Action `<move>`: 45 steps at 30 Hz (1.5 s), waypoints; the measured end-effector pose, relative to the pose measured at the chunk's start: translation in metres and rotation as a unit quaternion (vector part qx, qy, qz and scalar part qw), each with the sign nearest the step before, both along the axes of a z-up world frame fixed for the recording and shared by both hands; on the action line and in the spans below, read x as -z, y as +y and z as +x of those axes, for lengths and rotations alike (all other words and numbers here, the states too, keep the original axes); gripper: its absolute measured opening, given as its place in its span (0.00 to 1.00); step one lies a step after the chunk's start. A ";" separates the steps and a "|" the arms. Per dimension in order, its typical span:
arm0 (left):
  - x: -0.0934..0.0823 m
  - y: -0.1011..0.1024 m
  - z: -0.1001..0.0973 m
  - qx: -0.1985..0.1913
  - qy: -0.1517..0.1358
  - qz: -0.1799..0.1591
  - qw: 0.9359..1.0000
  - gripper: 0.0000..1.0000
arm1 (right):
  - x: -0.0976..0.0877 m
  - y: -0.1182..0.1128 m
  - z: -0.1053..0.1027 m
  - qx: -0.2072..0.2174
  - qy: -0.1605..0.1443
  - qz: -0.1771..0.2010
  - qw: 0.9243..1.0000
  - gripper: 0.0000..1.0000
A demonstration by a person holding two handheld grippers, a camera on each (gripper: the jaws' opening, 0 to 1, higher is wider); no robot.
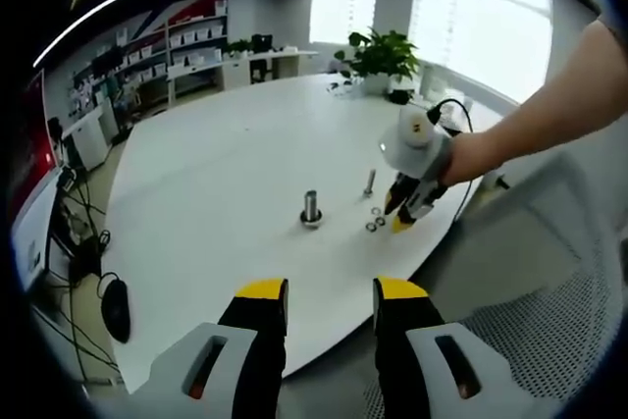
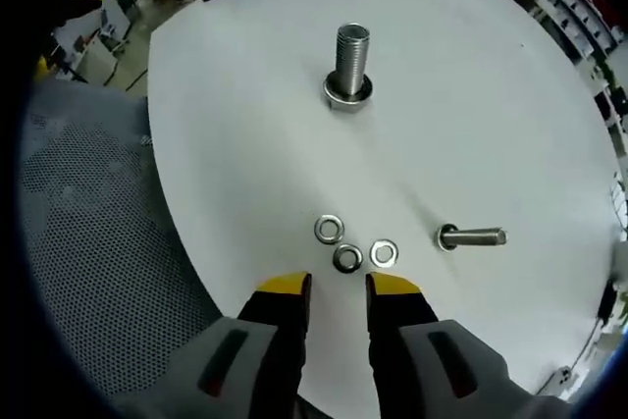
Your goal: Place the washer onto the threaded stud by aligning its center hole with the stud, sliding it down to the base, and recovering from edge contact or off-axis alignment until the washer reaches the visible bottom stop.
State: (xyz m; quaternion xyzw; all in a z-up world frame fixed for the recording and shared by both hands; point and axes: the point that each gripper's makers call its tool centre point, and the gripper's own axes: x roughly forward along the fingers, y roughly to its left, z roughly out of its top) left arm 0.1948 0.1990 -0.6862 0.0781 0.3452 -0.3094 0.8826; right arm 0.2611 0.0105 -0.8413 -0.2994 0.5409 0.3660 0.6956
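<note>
Washers (image 2: 344, 244) lie loose in a cluster at lower centre on the counter (image 2: 510, 105), none yet on the upright threaded stud (image 2: 350, 64) above, while my right gripper (image 2: 339, 287) hovers open and empty just below them.

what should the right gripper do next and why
Probably ease the right gripper down onto the middle washer and close. Its jaws are open and empty just short of the three washers, and the upright threaded stud is still bare.

Bare table (image 2: 245, 125) rings the upright stud (image 2: 350, 64); washers (image 2: 346, 258) and a lying bolt (image 2: 471, 236) stand well apart.
</note>
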 end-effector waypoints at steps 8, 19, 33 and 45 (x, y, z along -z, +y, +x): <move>0.002 0.002 0.000 -0.001 0.005 0.005 1.000 0.33 | -0.001 0.007 0.011 0.007 0.000 0.010 1.000 0.22; 0.003 0.001 0.000 0.000 0.007 0.003 1.000 0.33 | 0.001 0.010 0.003 -0.062 -0.011 0.010 0.998 0.13; 0.002 0.001 -0.001 0.000 0.005 0.005 1.000 0.33 | 0.000 -0.010 -0.005 -0.084 0.007 0.005 0.996 0.23; 0.003 0.000 -0.002 0.005 0.007 0.007 1.000 0.33 | 0.001 -0.001 -0.009 -0.139 0.008 -0.026 0.990 0.17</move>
